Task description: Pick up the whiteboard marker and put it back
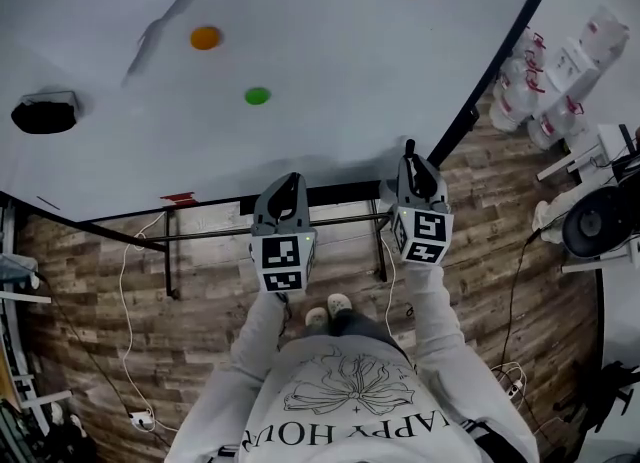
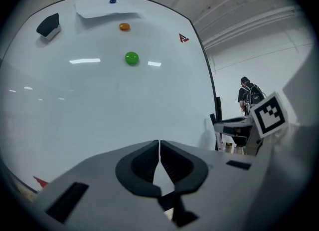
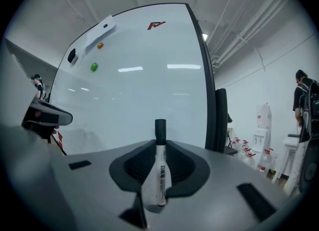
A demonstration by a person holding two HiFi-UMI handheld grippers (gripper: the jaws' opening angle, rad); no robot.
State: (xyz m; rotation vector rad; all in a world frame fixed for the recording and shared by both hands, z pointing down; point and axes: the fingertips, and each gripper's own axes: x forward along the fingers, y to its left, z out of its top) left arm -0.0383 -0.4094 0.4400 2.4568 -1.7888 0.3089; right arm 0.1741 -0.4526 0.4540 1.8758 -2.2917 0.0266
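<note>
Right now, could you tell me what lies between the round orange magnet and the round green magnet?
Nothing; the head view shows only bare whiteboard between the round orange magnet and the round green magnet.

Whiteboard [image 1: 350, 51] barring the way ahead of my left claw [image 1: 288, 187] and right claw [image 1: 418, 173], wide bare middle, orange magnet [image 1: 205, 38], green magnet [image 1: 257, 96], eraser [image 1: 44, 113] upper left, stand rails [image 1: 330, 219] beneath, spray bottles [image 1: 530, 101] crowding right.
</note>
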